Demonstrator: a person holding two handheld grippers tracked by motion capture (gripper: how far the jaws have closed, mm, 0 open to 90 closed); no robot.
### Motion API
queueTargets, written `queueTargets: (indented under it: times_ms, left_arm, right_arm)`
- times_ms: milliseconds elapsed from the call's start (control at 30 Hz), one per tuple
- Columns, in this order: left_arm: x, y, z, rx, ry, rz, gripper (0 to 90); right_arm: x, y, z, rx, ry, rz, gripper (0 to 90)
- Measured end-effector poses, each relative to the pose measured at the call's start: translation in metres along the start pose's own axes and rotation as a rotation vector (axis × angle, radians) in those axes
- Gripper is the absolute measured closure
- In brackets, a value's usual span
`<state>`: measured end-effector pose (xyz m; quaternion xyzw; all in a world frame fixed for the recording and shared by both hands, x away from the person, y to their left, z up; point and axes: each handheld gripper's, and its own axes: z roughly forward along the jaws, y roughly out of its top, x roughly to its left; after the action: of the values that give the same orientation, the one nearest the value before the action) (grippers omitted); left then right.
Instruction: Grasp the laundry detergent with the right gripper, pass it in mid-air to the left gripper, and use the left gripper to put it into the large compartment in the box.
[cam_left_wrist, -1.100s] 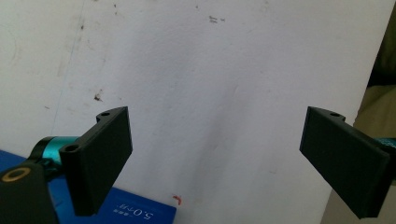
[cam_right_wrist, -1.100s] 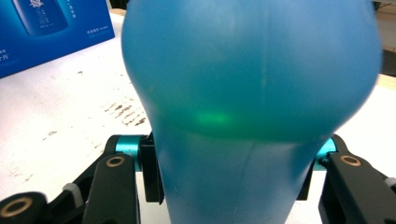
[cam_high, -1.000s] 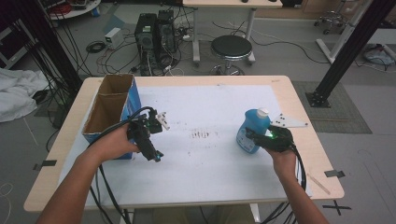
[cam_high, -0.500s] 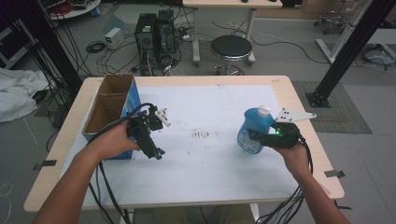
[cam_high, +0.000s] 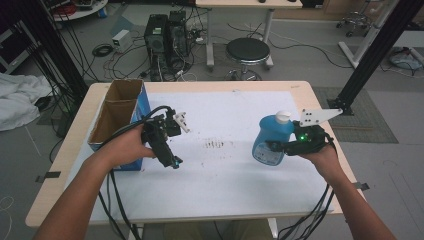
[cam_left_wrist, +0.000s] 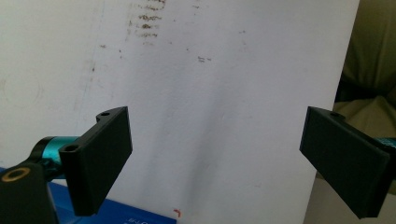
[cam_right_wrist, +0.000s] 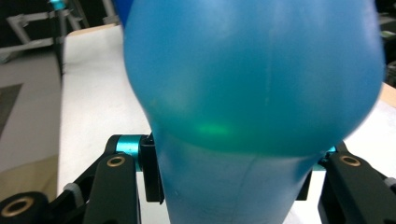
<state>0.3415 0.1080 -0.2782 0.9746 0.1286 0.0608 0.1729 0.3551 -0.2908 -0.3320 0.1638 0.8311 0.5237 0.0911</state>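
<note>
A blue plastic bottle (cam_high: 270, 142) with a white cap (cam_high: 283, 116) is at the right of the white sheet (cam_high: 225, 180) that covers the table. It leans slightly and looks raised a little off the sheet. My right gripper (cam_high: 280, 146) is shut on its lower body from the right, and in the right gripper view the black pads (cam_right_wrist: 152, 170) press on both sides of the bottle (cam_right_wrist: 252, 79). My left gripper (cam_high: 175, 162) hangs open over the sheet beside the cardboard box (cam_high: 117, 120). Its jaws (cam_left_wrist: 217, 116) stand wide apart with nothing between them.
The open cardboard box has a blue side and stands at the table's left edge. Dark smudges (cam_high: 215, 145) mark the middle of the sheet. Behind the table are a black stool (cam_high: 247, 50) and computer towers (cam_high: 167, 35). A black frame post (cam_high: 375, 50) rises at the right.
The right hand has risen with the bottle and shifted from below it to its right side. The left gripper has come up slightly beside the box.
</note>
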Motion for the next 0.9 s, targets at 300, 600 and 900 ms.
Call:
queueTargets:
  times_ms: [300, 600, 900]
  left_arm:
    - [-0.003, 0.013, -0.006, -0.003, -0.01, 0.022, 9.2]
    - [-0.01, 0.033, -0.015, -0.002, -0.015, 0.067, 9.2]
    - [-0.017, 0.048, -0.021, 0.005, -0.013, 0.091, 9.3]
  right_arm:
    - [0.005, 0.005, 0.008, 0.031, 0.107, -0.051, 44.6]
    - [0.013, 0.013, 0.021, 0.061, 0.167, -0.116, 45.4]
    - [0.019, 0.027, 0.031, 0.057, 0.195, -0.152, 45.6]
